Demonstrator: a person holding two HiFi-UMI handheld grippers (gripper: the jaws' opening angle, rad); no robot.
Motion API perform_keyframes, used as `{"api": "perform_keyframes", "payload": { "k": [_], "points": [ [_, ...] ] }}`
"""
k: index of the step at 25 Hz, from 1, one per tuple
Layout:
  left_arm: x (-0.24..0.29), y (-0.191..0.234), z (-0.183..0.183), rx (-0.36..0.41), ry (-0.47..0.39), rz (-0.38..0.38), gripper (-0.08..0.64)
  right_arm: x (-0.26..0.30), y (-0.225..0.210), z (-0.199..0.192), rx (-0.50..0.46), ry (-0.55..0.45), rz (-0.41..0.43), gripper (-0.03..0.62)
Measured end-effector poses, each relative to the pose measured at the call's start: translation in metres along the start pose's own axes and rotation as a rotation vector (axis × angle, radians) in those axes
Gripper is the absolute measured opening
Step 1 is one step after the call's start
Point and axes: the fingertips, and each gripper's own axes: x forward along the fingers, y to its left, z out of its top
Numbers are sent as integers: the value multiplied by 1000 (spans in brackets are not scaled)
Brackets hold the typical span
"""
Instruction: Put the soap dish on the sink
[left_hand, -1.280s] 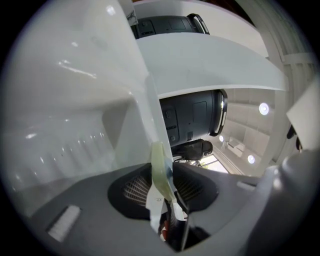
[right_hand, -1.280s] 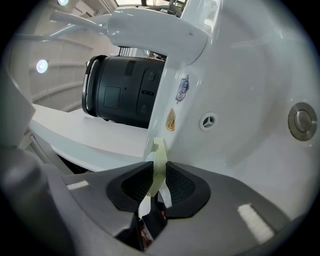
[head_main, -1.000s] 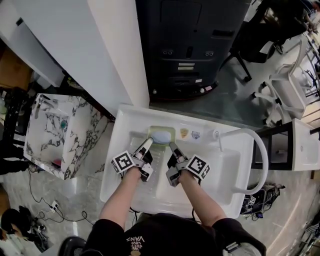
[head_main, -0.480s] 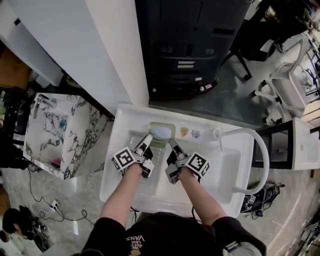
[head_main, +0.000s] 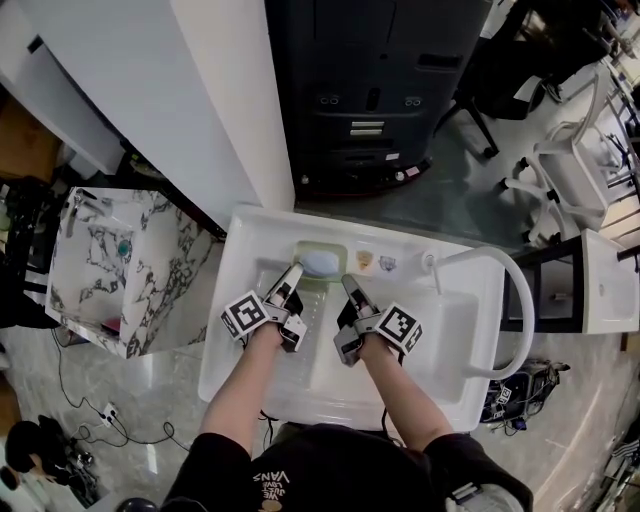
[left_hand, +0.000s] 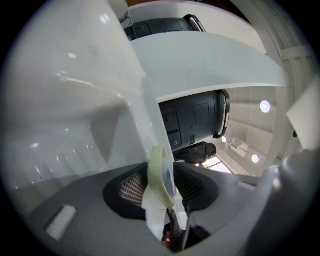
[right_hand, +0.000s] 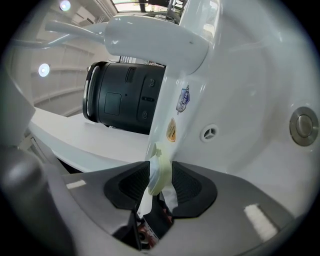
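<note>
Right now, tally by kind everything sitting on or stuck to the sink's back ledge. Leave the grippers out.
Soap dish: 1
Soap bar: 1
Stickers: 2
Tap: 1
Total: 5

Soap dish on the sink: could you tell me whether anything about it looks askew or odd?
Nothing stands out. The soap dish sits squarely on the sink ledge, blue soap inside, nothing spilled. The left claw and right claw are opening, its rim between their jaws.
</note>
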Motion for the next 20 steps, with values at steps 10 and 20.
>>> {"api": "perform_keyframes", "payload": {
  "k": [10, 20],
  "points": [
    [-6, -1, 7, -53, -66, -1, 216, -14, 4, -19, -216, 83, -40, 114],
    [-7, -4, 10, -64, -103, -8, 252, -8, 9, -41, -366, 159, -37, 2]
  ]
}}
